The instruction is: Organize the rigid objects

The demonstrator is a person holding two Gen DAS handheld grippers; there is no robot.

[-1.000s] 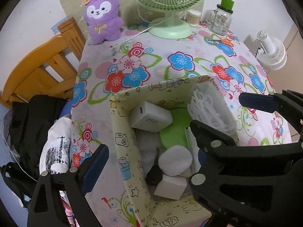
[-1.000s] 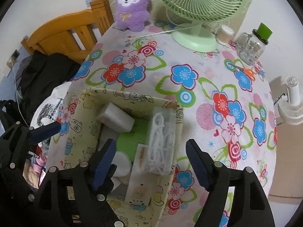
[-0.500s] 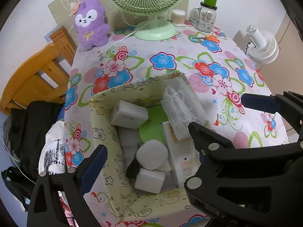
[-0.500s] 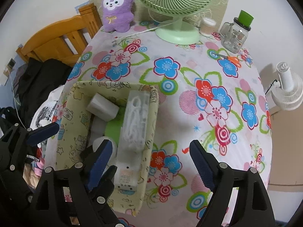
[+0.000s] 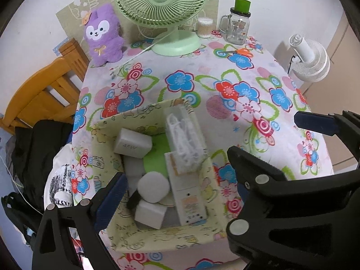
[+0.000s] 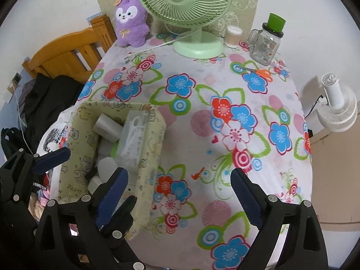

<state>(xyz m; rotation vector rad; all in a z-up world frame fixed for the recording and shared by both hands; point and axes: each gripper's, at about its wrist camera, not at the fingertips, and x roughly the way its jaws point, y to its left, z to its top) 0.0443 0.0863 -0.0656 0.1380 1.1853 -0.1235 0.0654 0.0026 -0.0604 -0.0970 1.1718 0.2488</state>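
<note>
Your own left gripper's finger [image 5: 254,175] is covering the storage box's [image 5: 157,236] right wall, and the stacked chargers are hiding whatever is lying beneath them.

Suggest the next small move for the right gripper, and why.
Probably carry the right gripper toward the orange scissors at the table's far side. Its jaws have just been opening and hold nothing, the fabric box already looks full, and the scissors lie loose on the cloth.
</note>
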